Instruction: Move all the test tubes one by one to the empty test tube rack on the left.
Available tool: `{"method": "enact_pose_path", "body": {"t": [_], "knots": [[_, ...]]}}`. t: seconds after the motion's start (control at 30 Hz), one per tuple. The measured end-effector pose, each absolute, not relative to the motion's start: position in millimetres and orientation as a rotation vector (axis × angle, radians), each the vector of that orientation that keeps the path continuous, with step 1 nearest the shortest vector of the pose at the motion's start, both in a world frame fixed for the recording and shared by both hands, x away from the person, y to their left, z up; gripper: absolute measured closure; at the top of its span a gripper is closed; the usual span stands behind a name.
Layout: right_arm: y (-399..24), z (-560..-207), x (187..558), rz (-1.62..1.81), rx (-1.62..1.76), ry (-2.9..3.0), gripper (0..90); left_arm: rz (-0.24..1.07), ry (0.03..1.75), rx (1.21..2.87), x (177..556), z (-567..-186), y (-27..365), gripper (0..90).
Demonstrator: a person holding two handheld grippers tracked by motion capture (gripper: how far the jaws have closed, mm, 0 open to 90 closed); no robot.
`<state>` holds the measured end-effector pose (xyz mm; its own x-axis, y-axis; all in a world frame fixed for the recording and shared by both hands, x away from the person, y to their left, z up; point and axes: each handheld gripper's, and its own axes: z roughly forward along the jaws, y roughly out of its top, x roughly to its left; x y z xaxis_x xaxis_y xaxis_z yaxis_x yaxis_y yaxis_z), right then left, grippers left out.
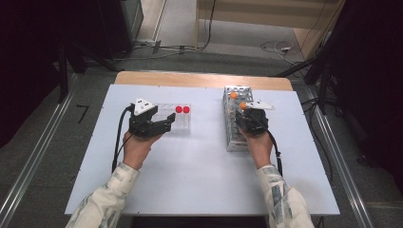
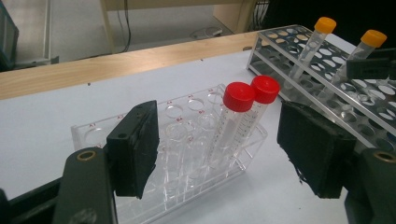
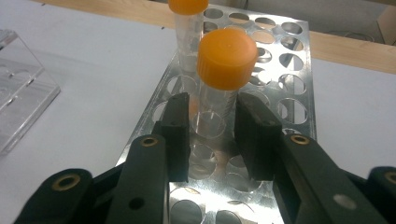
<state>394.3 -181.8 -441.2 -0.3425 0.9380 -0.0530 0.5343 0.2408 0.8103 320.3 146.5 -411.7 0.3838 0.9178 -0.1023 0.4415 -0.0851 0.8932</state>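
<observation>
We find the right gripper (image 3: pixel 212 135) clamped on an orange-capped tube (image 3: pixel 219 88) in the metal rack (image 3: pixel 285 79), left gripper (image 2: pixel 217 154) jaws apart around the clear rack (image 2: pixel 187 186).

Two red-capped tubes (image 2: pixel 243 119), upright side by side in one clear plastic rack (image 2: pixel 187 182), centre of the left gripper view. Two orange-capped tubes (image 2: pixel 308 46) in one metal rack (image 2: pixel 280 39), upper right there. Two racks in all, four tubes, on one worktop (image 1: pixel 199 166).
</observation>
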Motion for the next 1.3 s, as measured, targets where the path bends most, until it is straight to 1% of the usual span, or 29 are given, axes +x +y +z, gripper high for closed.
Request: {"method": "enact_pose_path", "body": {"t": [0.17,0.57,1.1,1.3], "knots": [[-179,-441,397,0.939,1.355,1.971,70.6,0.628,1.207,1.701,320,-412,146,30.4],[-182,-437,394,0.979,1.360,1.948,71.7,0.627,1.202,1.695,318,-411,147,30.5],[-188,-410,380,1.073,1.290,1.881,72.2,0.616,1.193,1.687,315,-409,147,30.5],[-189,-398,369,1.111,1.242,1.866,72.2,0.610,1.190,1.675,314,-407,147,30.4]]}}
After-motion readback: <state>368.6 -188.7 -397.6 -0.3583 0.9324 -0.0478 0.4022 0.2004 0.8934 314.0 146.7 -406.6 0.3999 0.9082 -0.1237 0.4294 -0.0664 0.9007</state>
